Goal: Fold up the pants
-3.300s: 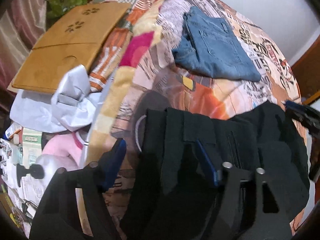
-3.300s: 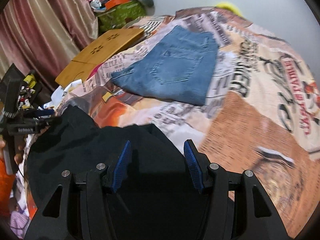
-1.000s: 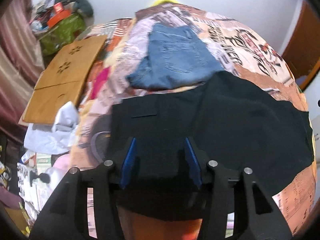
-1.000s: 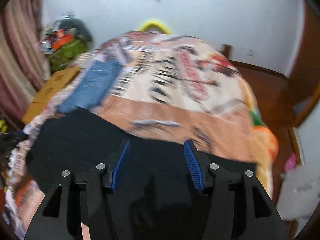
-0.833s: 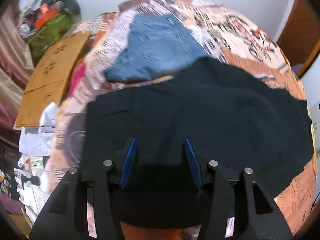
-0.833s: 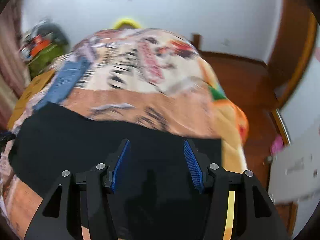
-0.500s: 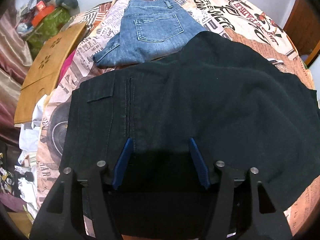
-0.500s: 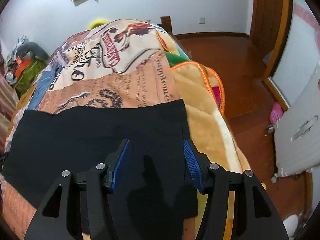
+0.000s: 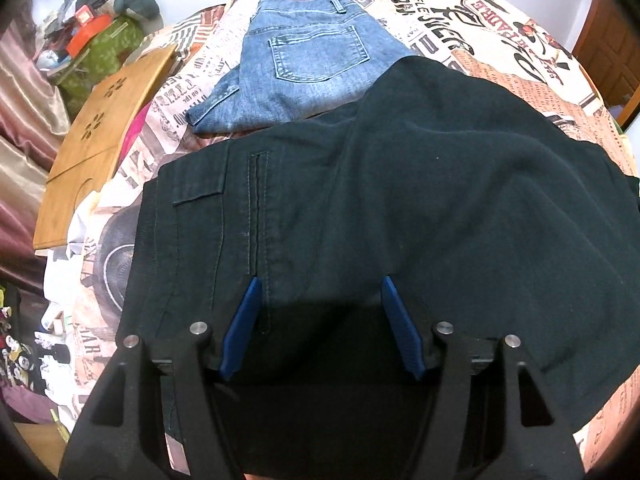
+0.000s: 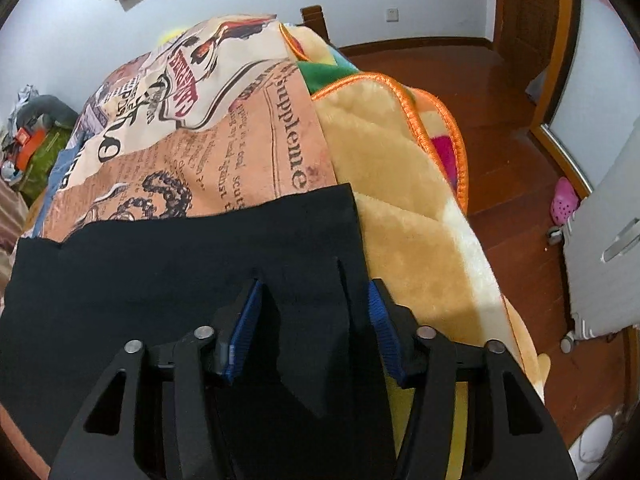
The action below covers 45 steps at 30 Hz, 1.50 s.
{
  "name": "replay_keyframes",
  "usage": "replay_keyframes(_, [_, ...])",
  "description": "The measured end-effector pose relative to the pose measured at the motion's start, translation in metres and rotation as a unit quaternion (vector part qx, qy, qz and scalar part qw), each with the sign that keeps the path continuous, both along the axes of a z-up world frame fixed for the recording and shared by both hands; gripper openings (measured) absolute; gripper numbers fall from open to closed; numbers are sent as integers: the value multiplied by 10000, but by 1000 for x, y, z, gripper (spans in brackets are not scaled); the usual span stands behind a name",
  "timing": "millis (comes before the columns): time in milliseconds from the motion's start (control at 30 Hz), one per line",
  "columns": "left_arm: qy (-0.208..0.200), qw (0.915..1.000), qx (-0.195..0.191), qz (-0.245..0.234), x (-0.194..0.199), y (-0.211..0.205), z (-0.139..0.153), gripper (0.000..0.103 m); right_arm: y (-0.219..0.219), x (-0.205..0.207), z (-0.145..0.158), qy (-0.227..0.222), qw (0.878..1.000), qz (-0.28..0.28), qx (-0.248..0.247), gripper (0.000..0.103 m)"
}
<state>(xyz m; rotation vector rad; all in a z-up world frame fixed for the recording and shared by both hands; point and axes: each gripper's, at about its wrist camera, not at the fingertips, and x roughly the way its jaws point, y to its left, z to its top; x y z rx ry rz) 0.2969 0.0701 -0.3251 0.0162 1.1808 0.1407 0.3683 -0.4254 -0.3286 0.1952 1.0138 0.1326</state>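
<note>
Black pants [image 9: 400,200] lay spread flat across the printed bedspread [image 10: 240,128], waist end toward nine o'clock, leg ends toward three, apparently laid out for folding. Left gripper [image 9: 318,320] hovered over the waist, jaws released and apart. Right gripper [image 10: 312,320] straddled the hem, jaws closing around cloth, not yet pinching. Folded blue jeans [image 9: 304,64] sat at twelve o'clock, just touching the pants.

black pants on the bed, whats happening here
A person with a gripper in each hand is folding black pants spread on a printed bedspread. The left gripper sits open over the waistband end. The right gripper is at the leg hem, its jaws closing around a fold. Folded jeans lie behind.
</note>
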Motion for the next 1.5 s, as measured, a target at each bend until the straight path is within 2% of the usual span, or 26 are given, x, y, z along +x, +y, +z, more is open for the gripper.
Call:
replay_keyframes(133, [-14,10000,5,6,0,0,-1,64,-1,-6,4,-127,9999,12,-37,25])
replay_keyframes(200, [-17,10000,10,11,-1,-1,-1,64,0,-6,5,-181,9998,31,-88,22])
replay_keyframes(367, [-38,10000,44,18,-2,-2,0,64,9,-5,12,-210,9989,67,-423,22])
replay_keyframes(400, [-42,10000,48,18,-2,-2,0,64,9,-4,13,-168,9989,31,-428,27])
replay_keyframes(433, [-46,10000,48,18,-2,-2,0,64,7,-5,15,-126,9990,-16,-419,27])
replay_keyframes(700, [-56,10000,49,18,-2,-1,0,64,6,-9,19,-100,9992,-75,-383,27])
replay_keyframes(867, [-50,10000,56,14,-2,-2,0,64,1,-13,17,-95,9997,-135,-196,27])
replay_keyframes(967, [-61,10000,54,32,-2,-1,0,64,4,-12,14,-73,9995,-109,-273,27])
replay_keyframes(1133, [-64,10000,59,35,-2,-2,-1,64,7,-16,13,-264,9985,-76,-471,13])
replay_keyframes(1333, [-72,10000,56,40,-2,-2,-1,64,6,-20,22,-556,9957,-143,-724,4])
replay_keyframes(1500, [-88,9999,49,30,-3,-2,-1,64,10,-17,39,-752,9933,96,-873,3])
